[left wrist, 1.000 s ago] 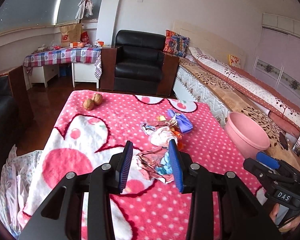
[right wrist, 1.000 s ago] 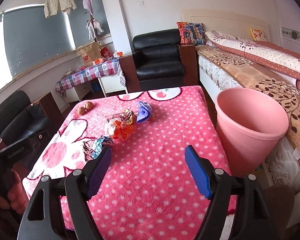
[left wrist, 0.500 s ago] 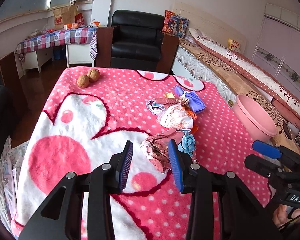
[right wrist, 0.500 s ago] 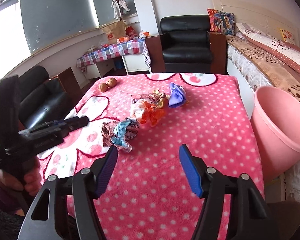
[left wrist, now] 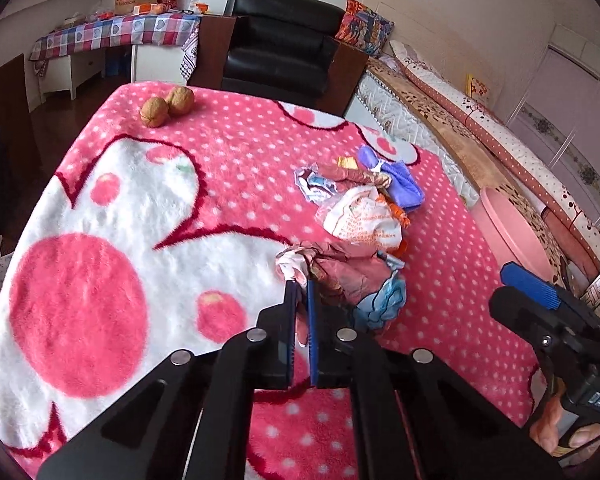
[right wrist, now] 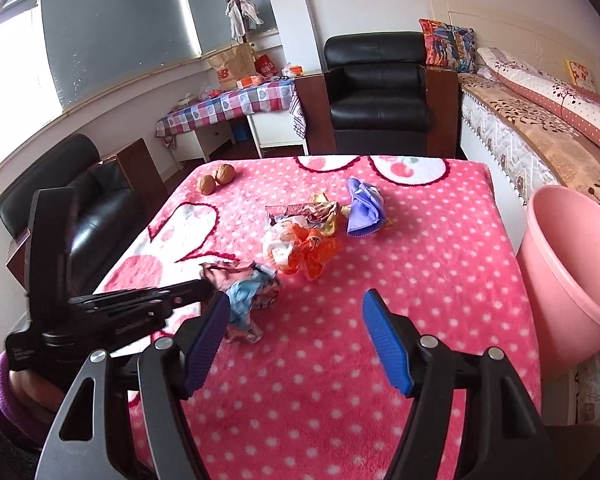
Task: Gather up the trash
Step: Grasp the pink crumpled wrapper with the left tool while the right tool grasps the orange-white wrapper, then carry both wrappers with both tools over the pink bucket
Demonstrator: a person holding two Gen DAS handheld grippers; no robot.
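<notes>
Right gripper (right wrist: 294, 334) is hovering over the pink dotted blanket (right wrist: 420, 272), jaws opening, nothing between them. Left gripper (right wrist: 204, 289) is reaching the crumpled wrapper (right wrist: 246, 292). Pink bin (right wrist: 572, 280) is standing beside the blanket's right edge.

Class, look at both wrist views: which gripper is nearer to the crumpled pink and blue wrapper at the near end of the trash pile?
Left. The left gripper is shut on the crumpled pink and blue wrapper at its edge. The right gripper, jaws opening and empty, hangs just beside it.
</notes>
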